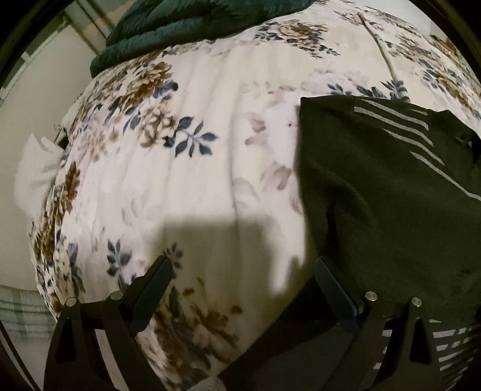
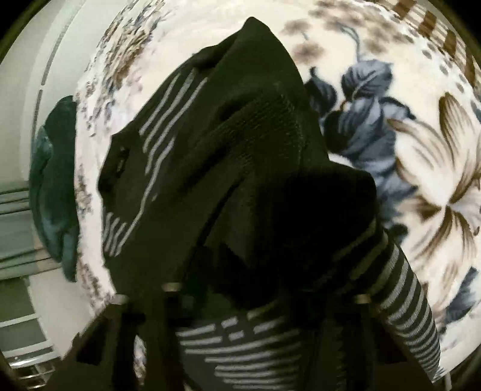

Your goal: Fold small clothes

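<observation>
A black garment (image 1: 375, 192) with thin grey stripes lies on a white floral blanket (image 1: 192, 168) that covers a bed, a dark green quilt (image 1: 168, 27) bunched at the far edge. The left gripper (image 1: 243, 273) hangs just above the blanket with its fingers spread wide and nothing between them, the garment's edge just beside its right finger (image 1: 333, 288). In the right wrist view the same cloth (image 2: 228, 156) is heaped up over the right gripper (image 2: 255, 288), hiding the fingertips; whether they pinch the fabric cannot be told, though cloth fills the space between them
</observation>
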Demonstrator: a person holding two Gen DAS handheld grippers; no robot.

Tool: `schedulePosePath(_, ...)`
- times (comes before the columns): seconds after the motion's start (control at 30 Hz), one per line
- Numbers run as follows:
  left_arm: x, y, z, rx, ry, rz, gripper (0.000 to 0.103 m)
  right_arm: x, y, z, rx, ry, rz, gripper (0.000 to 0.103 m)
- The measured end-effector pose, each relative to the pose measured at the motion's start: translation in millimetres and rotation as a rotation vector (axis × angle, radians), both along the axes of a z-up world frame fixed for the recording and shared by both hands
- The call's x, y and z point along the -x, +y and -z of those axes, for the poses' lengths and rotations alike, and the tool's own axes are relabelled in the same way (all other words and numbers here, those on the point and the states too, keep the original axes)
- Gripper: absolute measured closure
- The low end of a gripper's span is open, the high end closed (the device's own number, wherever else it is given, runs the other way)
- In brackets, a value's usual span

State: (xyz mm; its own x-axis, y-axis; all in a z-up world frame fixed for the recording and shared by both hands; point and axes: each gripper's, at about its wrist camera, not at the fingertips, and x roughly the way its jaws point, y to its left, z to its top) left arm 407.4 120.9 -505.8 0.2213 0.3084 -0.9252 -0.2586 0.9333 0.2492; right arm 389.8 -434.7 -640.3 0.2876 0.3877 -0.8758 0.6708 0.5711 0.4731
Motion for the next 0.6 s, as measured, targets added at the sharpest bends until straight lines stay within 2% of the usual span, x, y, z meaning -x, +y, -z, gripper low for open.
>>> schedulePosePath(0.03,-0.3,1.3,0.8,-0.002,0.003,0.001,0.005,0.0,1.5,1.3,0.016,0.005,0.003,0.097)
schedulePosePath(0.07,-0.8,2.7,1.6,-0.002,0.005,0.001,0.005,0.6,2.5,0.8,0.046,0.02,0.01,0.103)
schedulePosePath(0.23,2.7,8.8,-3.0,0.009,-0.003,-0.013,0.005,15.2,-3.1,-26.7,0.137,-0.014,0.051,0.103)
schedulePosePath(0.33,6.0,9.0,-5.2,0.014,-0.005,-0.016,0.005,22.0,-5.4,-33.6,0.071,-0.007,0.035,0.103)
schedulePosePath(0.4,7.9,8.2,-6.6,0.018,-0.009,-0.019,0.005,23.6,-7.7,-30.6,0.006,0.019,0.013,0.099)
schedulePosePath(0.47,8.8,6.9,-7.0,0.017,-0.007,-0.021,0.005,25.1,-5.6,-23.2,-0.055,0.026,0.003,0.076)
schedulePosePath(0.5,9.2,6.4,-7.5,0.019,-0.008,-0.021,0.005,23.2,-2.0,-18.8,-0.075,0.017,0.005,0.07)
schedulePosePath(0.53,9.3,5.8,-7.8,0.017,-0.009,-0.02,0.005,21.6,0.0,-15.9,-0.082,0.01,0.01,0.066)
schedulePosePath(0.6,9.8,3.6,-6.8,0.007,-0.005,-0.012,0.005,14.6,5.9,-5.1,-0.101,0.014,0.022,0.064)
